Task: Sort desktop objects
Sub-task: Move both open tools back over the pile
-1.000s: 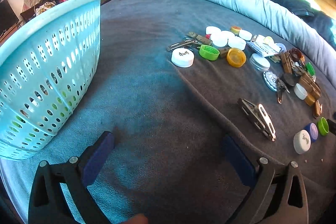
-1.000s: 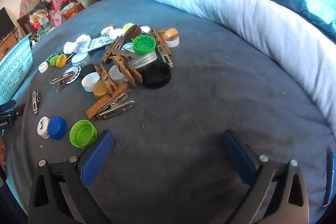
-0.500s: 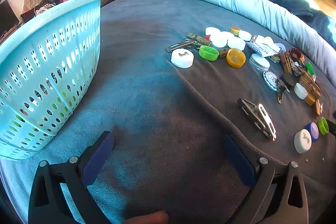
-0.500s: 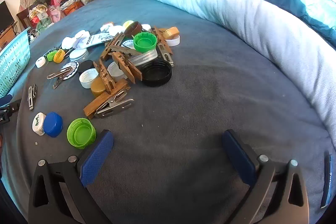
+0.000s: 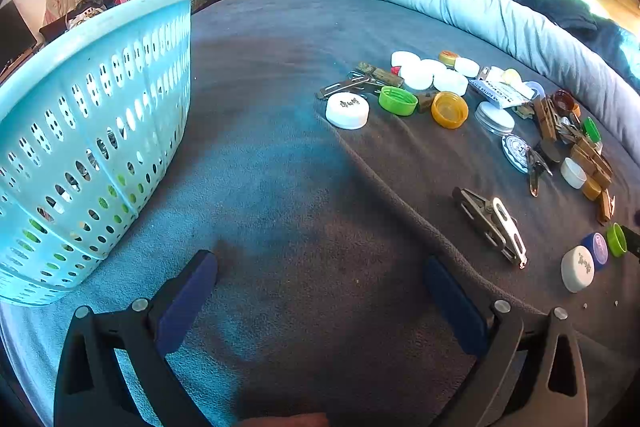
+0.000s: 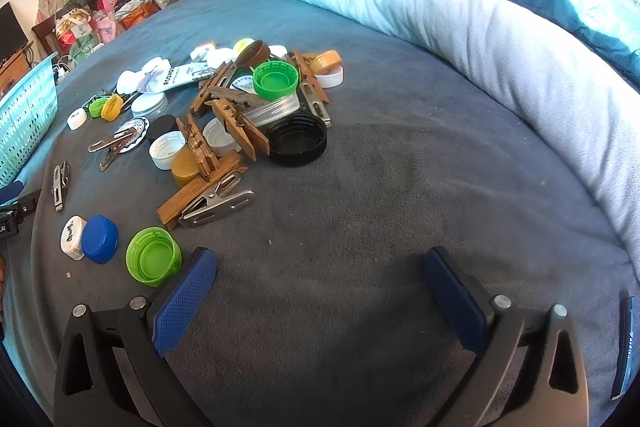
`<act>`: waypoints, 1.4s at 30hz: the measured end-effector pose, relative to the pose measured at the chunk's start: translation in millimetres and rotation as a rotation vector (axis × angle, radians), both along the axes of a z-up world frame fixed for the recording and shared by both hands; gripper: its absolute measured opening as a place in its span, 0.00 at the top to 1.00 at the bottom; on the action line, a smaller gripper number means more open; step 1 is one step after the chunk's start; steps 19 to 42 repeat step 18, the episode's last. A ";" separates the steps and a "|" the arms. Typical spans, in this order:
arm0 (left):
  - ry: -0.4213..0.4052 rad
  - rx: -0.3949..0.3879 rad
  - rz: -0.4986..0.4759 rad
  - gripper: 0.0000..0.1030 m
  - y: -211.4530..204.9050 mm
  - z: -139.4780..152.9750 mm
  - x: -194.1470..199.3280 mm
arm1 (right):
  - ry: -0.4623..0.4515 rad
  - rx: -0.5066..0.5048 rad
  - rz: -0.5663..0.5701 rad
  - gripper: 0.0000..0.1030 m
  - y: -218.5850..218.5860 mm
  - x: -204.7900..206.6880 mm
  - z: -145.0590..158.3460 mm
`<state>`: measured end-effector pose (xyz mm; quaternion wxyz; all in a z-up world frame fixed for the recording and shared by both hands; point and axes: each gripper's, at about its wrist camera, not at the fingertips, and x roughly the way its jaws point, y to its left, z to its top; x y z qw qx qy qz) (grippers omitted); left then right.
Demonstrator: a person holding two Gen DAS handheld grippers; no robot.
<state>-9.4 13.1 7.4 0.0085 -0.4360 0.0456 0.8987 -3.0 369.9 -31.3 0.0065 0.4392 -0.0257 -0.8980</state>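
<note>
On a dark grey blanket (image 6: 400,187) covering a bed, bottle caps and clips lie scattered, w/ a black lid (image 6: 297,140) as the landmark in the rt wrist view. Rt gripper (image 6: 320,269) hovers low over bare blanket, nearer the camera than the black lid, jaws wide apart & holding nothing. A green cap (image 6: 153,256) sits open side up just beside its left finger, well to the near left of the lid. A blue cap (image 6: 100,239) and a white cap (image 6: 73,232) touch each other just left of the green one. A metal clip (image 6: 218,205) and a wooden peg (image 6: 200,189) lie between the lid and the green cap. Behind and left of the lid is the main heap: pegs, white caps, a second green cap (image 6: 276,79). A pale rolled duvet (image 6: 500,39) runs along the far right, well apart from the lid.

In the left wrist view, left gripper (image 5: 320,269) is also spread open & empty over bare blanket. A teal basket (image 5: 92,131) stands near its left side. A lone metal clip (image 5: 490,225) lies off its right finger; caps lie farther back, incl a white cap (image 5: 347,110) and a yellow cap (image 5: 449,109).
</note>
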 end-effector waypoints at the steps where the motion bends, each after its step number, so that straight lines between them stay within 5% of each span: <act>1: 0.000 0.000 0.000 0.00 0.0 -0.1 -0.3 | 0.000 0.000 0.000 0.00 0.2 0.2 0.1; 42: -0.001 0.003 0.000 0.00 0.8 -1.2 -2.3 | 0.000 0.000 0.000 0.00 -0.1 0.2 0.0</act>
